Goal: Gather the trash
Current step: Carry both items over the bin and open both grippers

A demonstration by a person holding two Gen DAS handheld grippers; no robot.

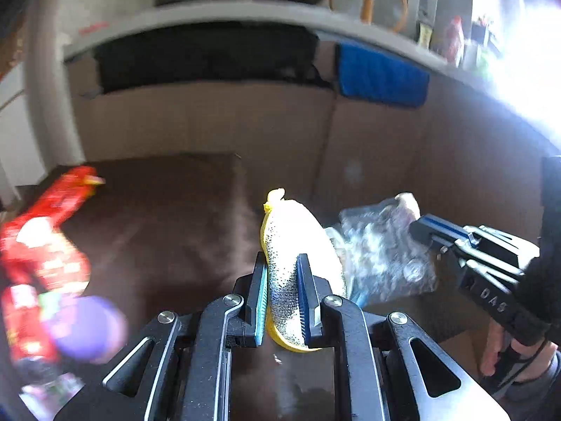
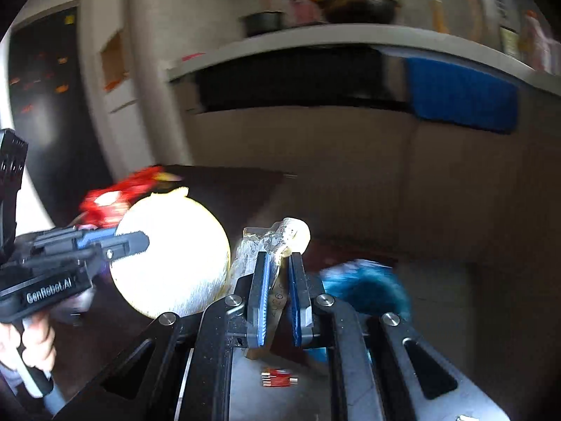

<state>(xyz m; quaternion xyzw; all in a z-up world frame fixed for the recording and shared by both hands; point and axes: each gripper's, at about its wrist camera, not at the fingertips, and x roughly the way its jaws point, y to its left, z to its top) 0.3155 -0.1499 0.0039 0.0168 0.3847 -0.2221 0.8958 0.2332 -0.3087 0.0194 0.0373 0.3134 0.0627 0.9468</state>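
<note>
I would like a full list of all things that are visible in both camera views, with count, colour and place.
silver-and-yellow pouch: 1, silver with yellow edge, between the left gripper's pads
clear plastic wrapper: 1, transparent, between the right gripper's pads
red snack packets: several, red, blurred, far left
purple object: 1, purple, blurred, lower left
small red wrapper: 1, red, low on the surface
blue towel: 1, blue, hanging under the counter
dark pan: 1, dark, on the counter
left gripper: 1, black, shut on pouch
right gripper: 1, black, shut on wrapper
</note>
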